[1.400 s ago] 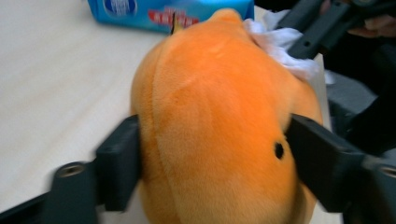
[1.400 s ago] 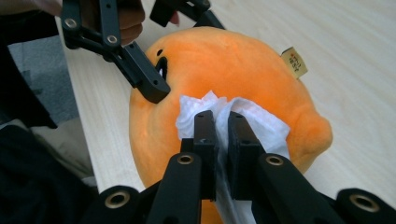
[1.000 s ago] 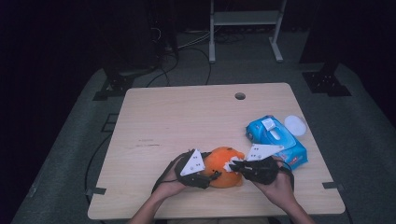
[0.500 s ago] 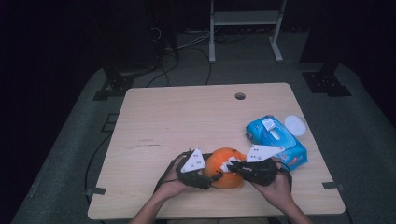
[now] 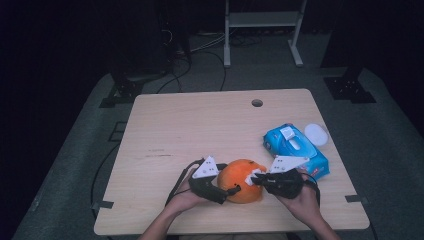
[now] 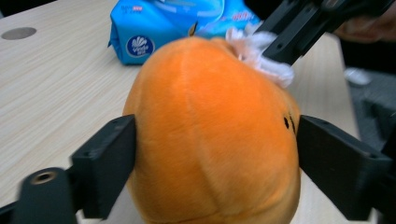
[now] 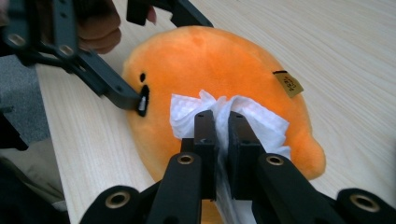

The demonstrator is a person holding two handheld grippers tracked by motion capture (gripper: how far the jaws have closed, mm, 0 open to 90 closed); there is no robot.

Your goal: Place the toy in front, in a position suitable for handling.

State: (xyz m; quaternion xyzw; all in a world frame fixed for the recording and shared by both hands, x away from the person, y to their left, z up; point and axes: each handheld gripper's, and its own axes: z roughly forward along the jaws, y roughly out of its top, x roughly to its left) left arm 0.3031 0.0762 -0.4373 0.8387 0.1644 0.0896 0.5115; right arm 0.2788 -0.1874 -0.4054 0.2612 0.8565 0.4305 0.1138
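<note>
Orange plush toy (image 5: 242, 180) sits on the wooden table (image 5: 200, 130) near the front edge, between both grippers. Round, soft body, small black eye and mouth marks on one side, small tan label sewn on the other side, seen in right gripper view.

White tissue (image 7: 233, 116) lies bunched on top of the plush. Right gripper (image 7: 222, 123) has jaws nearly together, pinching the tissue, which is pressed against the plush surface.

Left gripper (image 5: 227, 192) straddles the plush from the person's left: in left gripper view one jaw each side of the body, both right at the fabric; can't tell if the pads press or just touch. Jaws have just been opening, plush between them, set fairly wide.

Containers: blue wet-wipe pack (image 5: 295, 150) lies flat on the table just beyond the right gripper, flap on top; contents not visible. White round lid-like item (image 5: 316, 134) just beside the pack's far end, near table's right edge.

Round cable hole (image 5: 257, 103) at far side of table, well apart from the work. Pack is close behind the right hand (image 5: 300, 200), not touching the plush as far as visible.
</note>
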